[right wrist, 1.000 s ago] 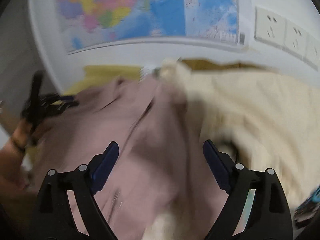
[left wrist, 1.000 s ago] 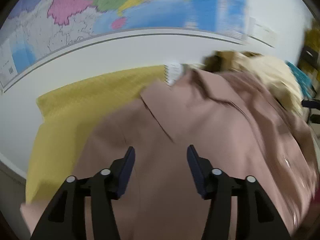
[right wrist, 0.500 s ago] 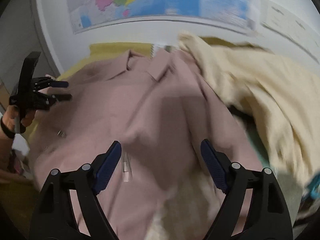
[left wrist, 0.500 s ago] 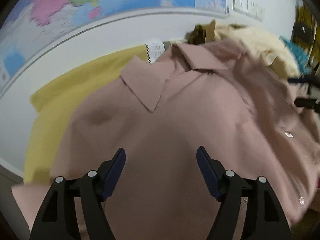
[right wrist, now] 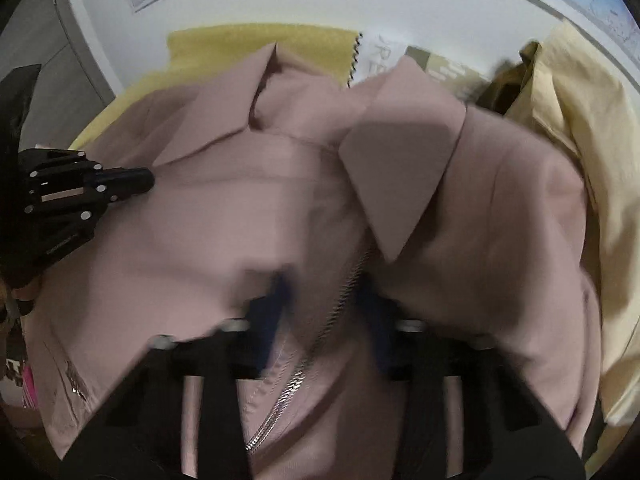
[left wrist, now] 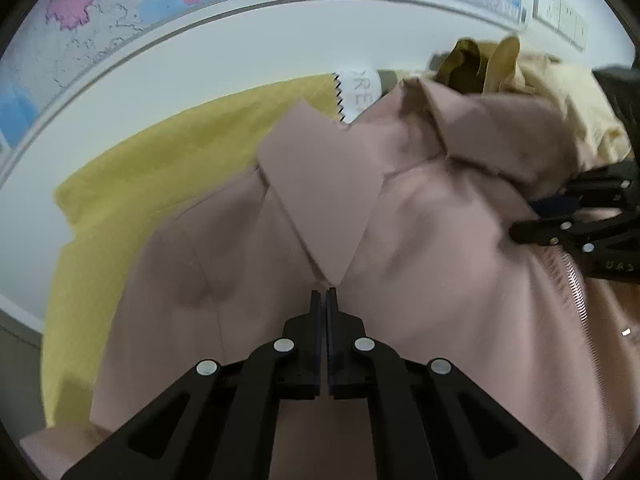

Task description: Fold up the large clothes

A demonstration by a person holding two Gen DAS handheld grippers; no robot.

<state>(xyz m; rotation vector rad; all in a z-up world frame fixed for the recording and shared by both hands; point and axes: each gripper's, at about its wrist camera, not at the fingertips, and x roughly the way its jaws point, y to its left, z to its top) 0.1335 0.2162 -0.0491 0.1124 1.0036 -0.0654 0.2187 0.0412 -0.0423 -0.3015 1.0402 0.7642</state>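
The pink jacket (left wrist: 420, 240) lies spread on the yellow cloth (left wrist: 160, 168). The left tool (left wrist: 323, 294) is closed at its collar tip; whether it pinches fabric is unclear. The right tool (right wrist: 324, 292) is closing around the zipper (right wrist: 344, 284). A white label (left wrist: 360, 92) reads "RE".

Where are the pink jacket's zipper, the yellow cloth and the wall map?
zipper (right wrist: 344, 292), right wrist view, on the metal teeth between the blurred fingers.
yellow cloth (left wrist: 168, 168), left wrist view, on its bare stretch left of the jacket.
map (left wrist: 120, 16), left wrist view, on the printed area at upper left.
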